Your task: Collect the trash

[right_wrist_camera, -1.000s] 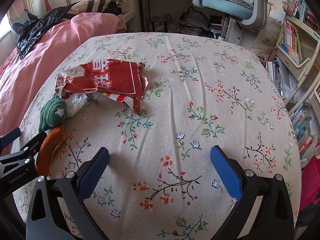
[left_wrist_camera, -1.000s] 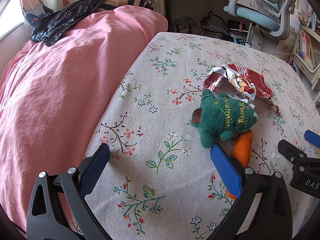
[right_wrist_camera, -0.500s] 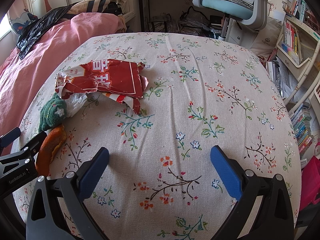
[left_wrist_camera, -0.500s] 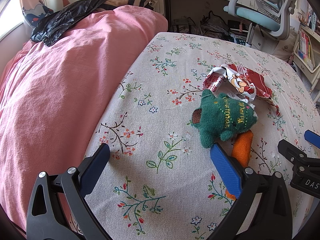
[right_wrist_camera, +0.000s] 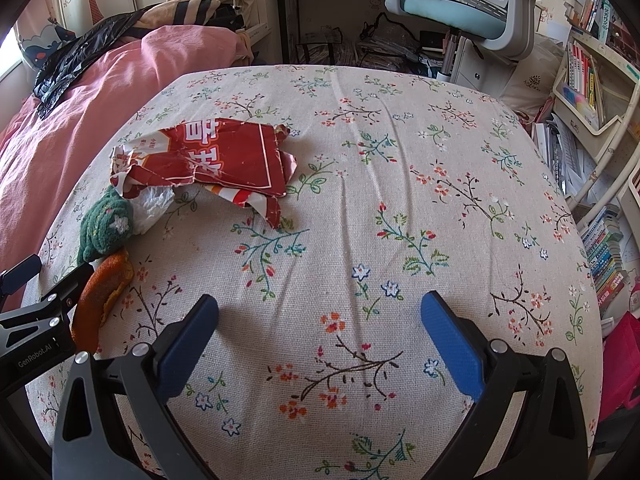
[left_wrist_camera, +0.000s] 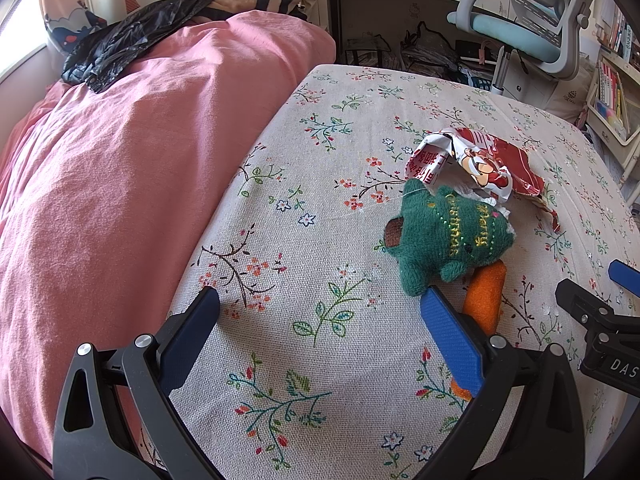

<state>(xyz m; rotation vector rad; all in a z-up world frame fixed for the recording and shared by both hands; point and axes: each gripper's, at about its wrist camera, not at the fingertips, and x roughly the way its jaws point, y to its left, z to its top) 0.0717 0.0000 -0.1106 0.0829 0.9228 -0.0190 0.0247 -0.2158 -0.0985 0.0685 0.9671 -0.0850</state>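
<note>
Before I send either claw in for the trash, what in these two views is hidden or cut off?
- Orange piece: lower end behind the left claw finger in the left view; the left claw's body covers its near end in the right view.
- White crumpled paper: mostly tucked under the red wrapper and behind the green plush.
- Right claw: cut off by the left view's right edge.
</note>
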